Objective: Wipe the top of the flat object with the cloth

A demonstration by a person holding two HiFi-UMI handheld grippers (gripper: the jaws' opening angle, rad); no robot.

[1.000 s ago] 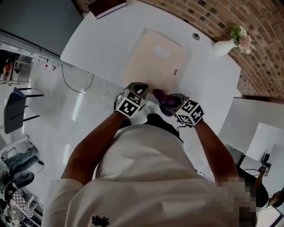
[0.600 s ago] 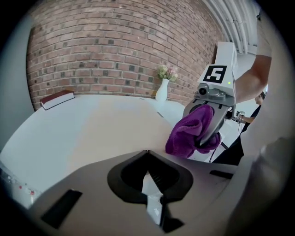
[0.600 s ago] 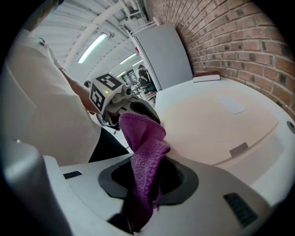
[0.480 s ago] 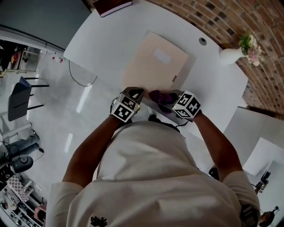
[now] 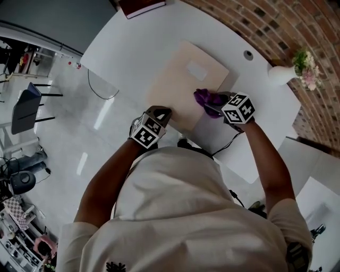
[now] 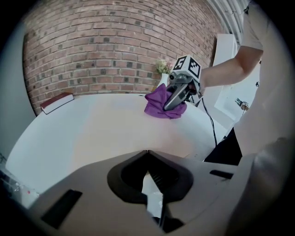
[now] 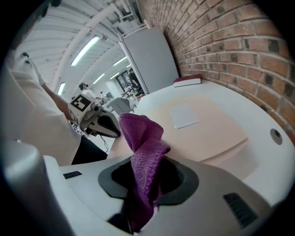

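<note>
Right gripper (image 5: 213, 108) clamps a crumpled purple cloth (image 5: 205, 97) atop the pale beige board (image 5: 175, 79); left gripper (image 5: 161, 112) jaws closed

The book (image 5: 142, 6) is cut by the top edge of the head view, and only its near end shows. The person's shoulders (image 5: 175, 212) fill the lower half there and cover the table's (image 5: 127, 42) near edge. The pale patch (image 5: 196, 70) on the board (image 5: 170, 90) is too small to read. In the right gripper view, the cloth's (image 7: 138, 131) lower end vanishes between the right gripper's (image 7: 145, 161) jaws, and a figure (image 7: 85, 86) at upper left is blurred. The pale strip (image 6: 154, 193) behind the left gripper's (image 6: 147, 152) closed jaws cannot be identified.
</note>
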